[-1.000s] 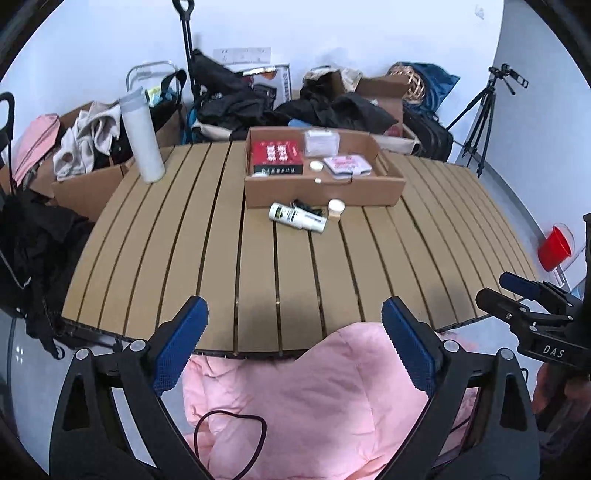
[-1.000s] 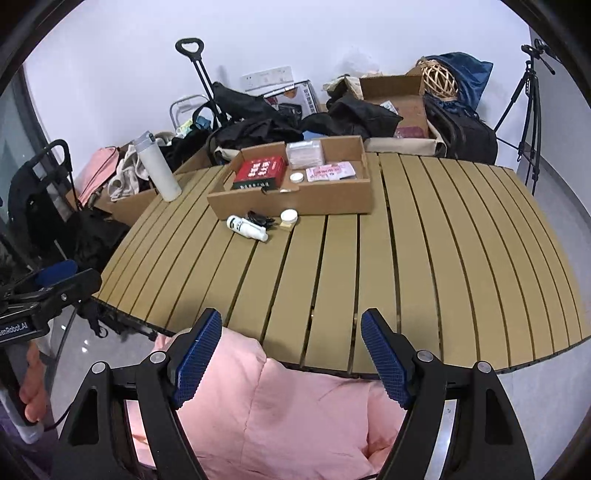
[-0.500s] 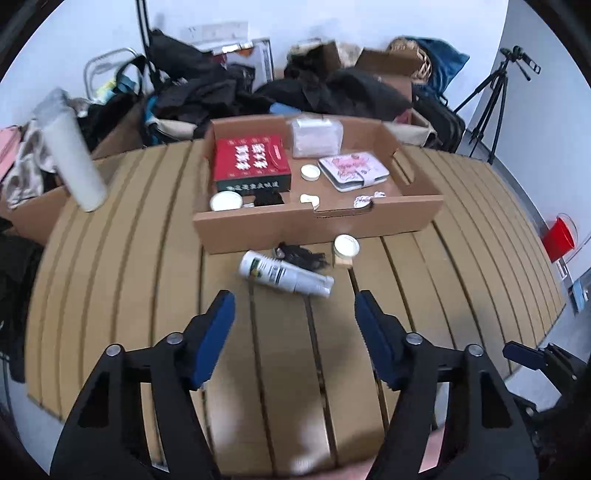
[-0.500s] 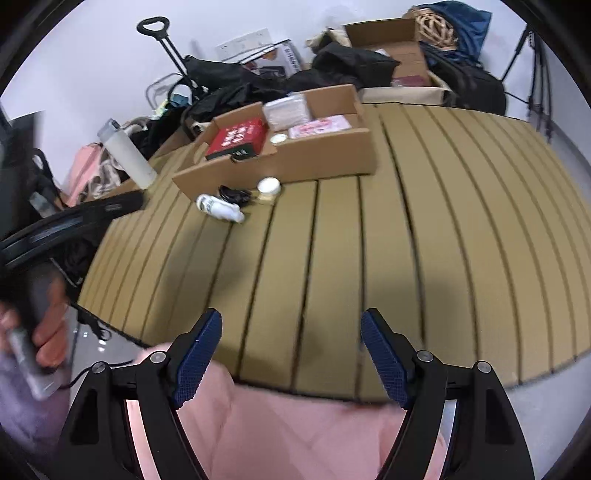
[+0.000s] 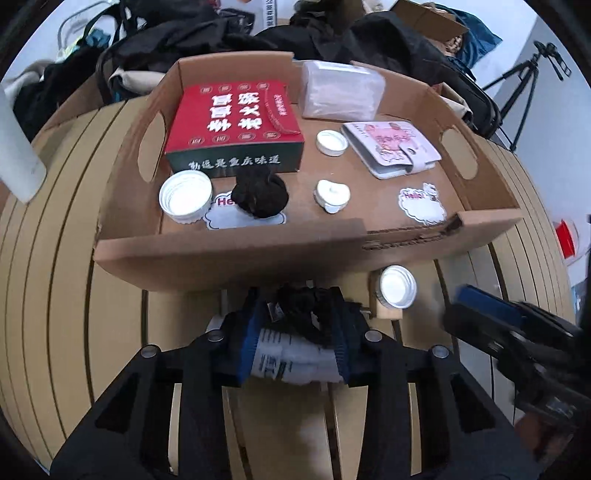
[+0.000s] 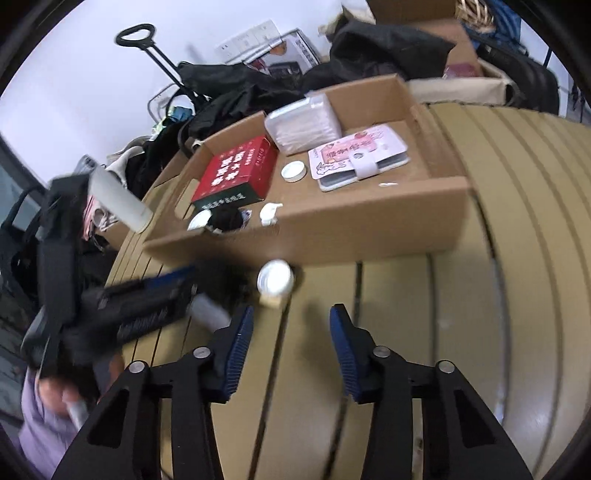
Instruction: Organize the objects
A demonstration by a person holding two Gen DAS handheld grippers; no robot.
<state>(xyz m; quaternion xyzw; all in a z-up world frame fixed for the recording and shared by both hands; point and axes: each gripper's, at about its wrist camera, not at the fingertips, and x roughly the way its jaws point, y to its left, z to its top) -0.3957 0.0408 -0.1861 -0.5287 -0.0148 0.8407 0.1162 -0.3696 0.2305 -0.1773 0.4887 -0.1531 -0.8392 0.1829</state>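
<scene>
Left wrist view shows your left gripper (image 5: 295, 332) closing around the white tube (image 5: 291, 360) and a black tangle (image 5: 306, 306) on the slatted table (image 5: 55, 295), just before the cardboard tray (image 5: 236, 258) at its near wall. Your right gripper (image 6: 291, 350), jaws narrowing on nothing, hovers near the white-lidded jar (image 6: 275, 277) beside that wall.

A round table of tan wooden slats (image 6: 517, 258) stands before a plain white wall (image 6: 74, 55) bearing a white socket strip (image 6: 251, 37). Black bags and dark clothing (image 5: 207, 33) pile behind it; a black tripod (image 5: 524, 81) stands by the wall.
</scene>
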